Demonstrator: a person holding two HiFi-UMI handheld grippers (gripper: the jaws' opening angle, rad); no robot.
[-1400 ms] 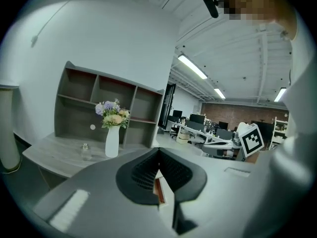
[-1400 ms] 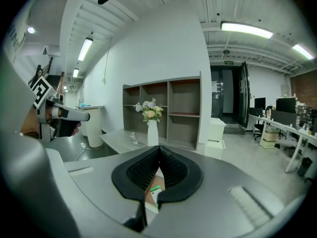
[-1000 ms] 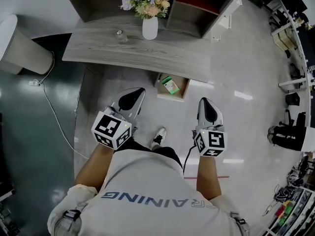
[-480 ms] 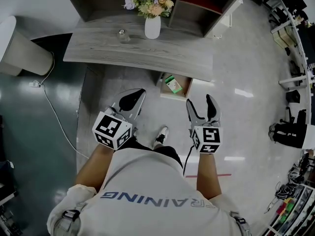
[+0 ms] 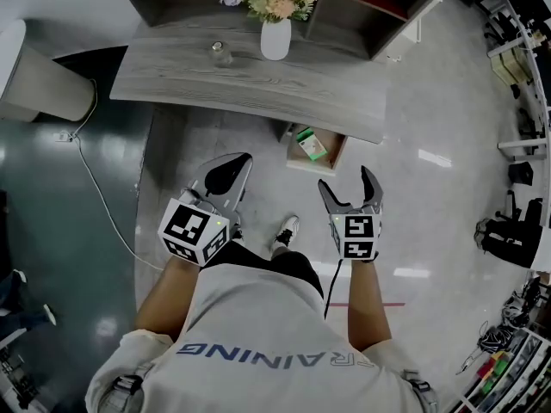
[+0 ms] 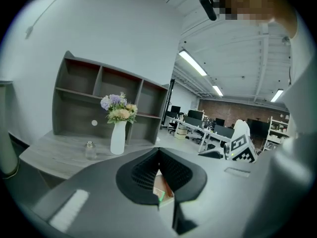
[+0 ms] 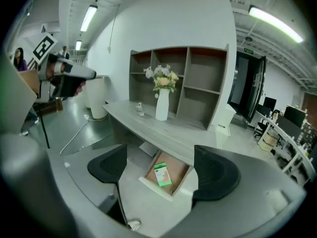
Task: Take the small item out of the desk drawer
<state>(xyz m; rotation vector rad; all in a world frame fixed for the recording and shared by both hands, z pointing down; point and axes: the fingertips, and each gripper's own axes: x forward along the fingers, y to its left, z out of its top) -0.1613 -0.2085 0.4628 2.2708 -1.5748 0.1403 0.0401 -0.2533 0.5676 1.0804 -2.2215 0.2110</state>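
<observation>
Desk drawer (image 5: 312, 167) is pulled open from under the grey tabletop (image 5: 258, 84). It's shallow, with a brown bottom. The small item (image 7: 162, 174) is a green-and-white box, probably a little carton, lying flat and slightly skewed toward the drawer's left side.

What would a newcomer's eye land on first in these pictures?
Probably the open drawer under the grey desk, with a small green-and-white box lying in it. Next come the white vase of flowers on the desktop and the two hand-held grippers in front: the right gripper with jaws opening and nothing between them, the left gripper shut.
</observation>
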